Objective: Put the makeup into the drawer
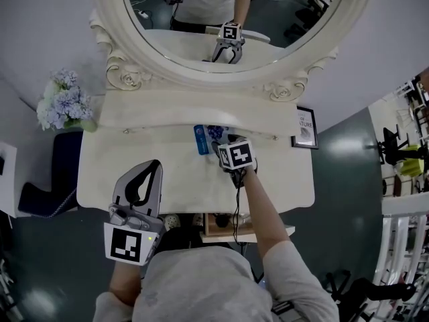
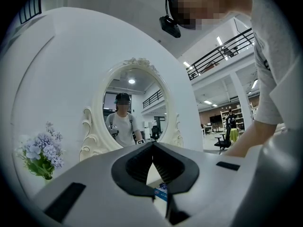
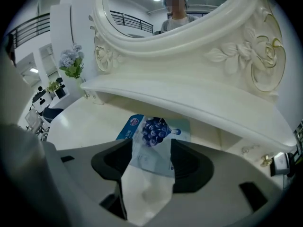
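A blue makeup sachet (image 1: 203,138) printed with blueberries lies flat on the white vanity top (image 1: 134,173), just in front of the raised back shelf. My right gripper (image 1: 224,147) hovers over the sachet's near end, tilted downward. In the right gripper view the right gripper (image 3: 150,148) stands open, its dark pads on either side of the sachet (image 3: 154,136) and not pressing on it. My left gripper (image 1: 155,165) hangs over the table's front left, shut and empty. In the left gripper view the left gripper (image 2: 152,150) points level at the mirror. What looks like a pulled-out drawer (image 1: 224,225) shows below the front edge.
An oval mirror (image 1: 234,12) in a carved white frame rises behind the shelf. Pale blue flowers (image 1: 64,102) stand at the far left, and a small framed picture (image 1: 305,127) at the right end. A dark seat (image 1: 47,180) sits left of the table.
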Demonstrator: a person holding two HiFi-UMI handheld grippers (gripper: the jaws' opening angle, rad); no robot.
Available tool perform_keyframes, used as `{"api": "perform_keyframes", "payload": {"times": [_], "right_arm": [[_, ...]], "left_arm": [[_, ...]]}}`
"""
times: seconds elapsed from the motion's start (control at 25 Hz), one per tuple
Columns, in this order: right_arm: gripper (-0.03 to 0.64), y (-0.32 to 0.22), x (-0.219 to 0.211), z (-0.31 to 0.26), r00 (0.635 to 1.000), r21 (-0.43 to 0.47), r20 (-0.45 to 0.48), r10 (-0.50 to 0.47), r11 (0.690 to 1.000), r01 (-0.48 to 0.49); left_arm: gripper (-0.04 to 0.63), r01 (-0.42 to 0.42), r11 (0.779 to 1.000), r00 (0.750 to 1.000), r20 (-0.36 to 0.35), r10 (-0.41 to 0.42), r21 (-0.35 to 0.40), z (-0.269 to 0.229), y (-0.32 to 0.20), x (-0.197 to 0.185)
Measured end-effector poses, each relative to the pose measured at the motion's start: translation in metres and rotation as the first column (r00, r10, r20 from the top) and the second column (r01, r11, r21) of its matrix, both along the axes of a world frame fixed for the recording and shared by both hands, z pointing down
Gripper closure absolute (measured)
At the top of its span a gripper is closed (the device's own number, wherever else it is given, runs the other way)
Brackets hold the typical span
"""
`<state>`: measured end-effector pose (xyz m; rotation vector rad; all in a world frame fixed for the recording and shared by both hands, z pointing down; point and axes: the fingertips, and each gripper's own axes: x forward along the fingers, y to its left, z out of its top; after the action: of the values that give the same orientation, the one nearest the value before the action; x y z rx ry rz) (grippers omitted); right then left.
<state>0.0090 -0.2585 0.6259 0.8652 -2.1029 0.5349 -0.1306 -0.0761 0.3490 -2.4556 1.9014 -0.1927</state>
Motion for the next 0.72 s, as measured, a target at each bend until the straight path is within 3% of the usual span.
{"api": "perform_keyframes", "payload": {"times": [0.2,0.52,0.72], "right_arm": [[0.37,0.006,0.007,0.022,0.996,-0.033,-0.09,-0.027,0.999,0.024],[0.37,0.004,0.01,0.024,0.997,-0.05,-0.08,0.018,0.998,-0.022],[0.474,0.008,0.012,0.023,0.996,-0.046,-0.082,0.021,0.999,-0.025]], "left_arm": [[0.581,0.001,1.0,1.0,0.004,-0.001,-0.003,0.002,-0.001,-0.001],[0.581,0.002,1.0,1.0,0.005,-0.002,-0.001,0.002,-0.003,-0.001],[0.581,-0.001,1.0,1.0,-0.002,0.001,-0.006,0.002,-0.003,0.0]]}}
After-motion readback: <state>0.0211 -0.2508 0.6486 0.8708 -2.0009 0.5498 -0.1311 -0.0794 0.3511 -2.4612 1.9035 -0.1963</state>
